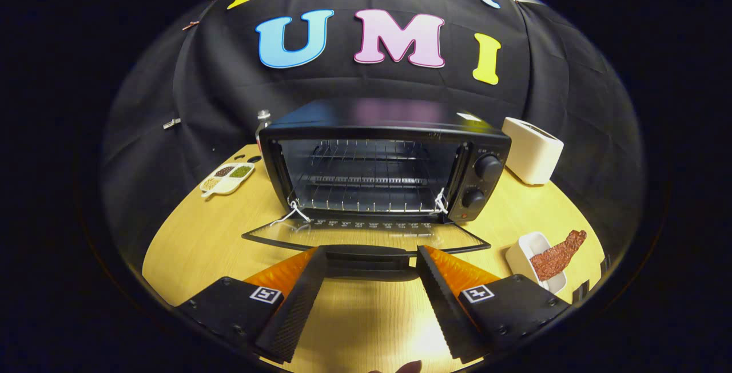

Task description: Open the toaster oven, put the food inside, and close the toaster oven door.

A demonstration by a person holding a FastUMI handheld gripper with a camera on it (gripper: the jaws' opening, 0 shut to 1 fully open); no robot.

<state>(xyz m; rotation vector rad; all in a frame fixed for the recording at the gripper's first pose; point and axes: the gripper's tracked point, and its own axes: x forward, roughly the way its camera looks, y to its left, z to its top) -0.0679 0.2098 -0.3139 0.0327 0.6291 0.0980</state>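
While black toaster oven [380, 158] sits at 12 o'clock with glass door [366, 235] folded flat onto yellow wooden table [194, 235], white divided dish of spices [227, 178] lies at 10 o'clock. Gripper [372, 296] spread wide, fingers empty, door's black handle [370, 257] just ahead between tips. Cream toaster [533, 150] at 2 o'clock. Reddish-brown food strip [557, 257], possibly bacon, rests in small white dish [527, 256] at 4 o'clock.

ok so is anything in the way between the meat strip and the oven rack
Nothing visible blocks it. The oven door lies folded down flat, so the rack is open to the front. The meat strip rests in its white dish to the oven's right, on bare table. The open gripper sits at the door handle.
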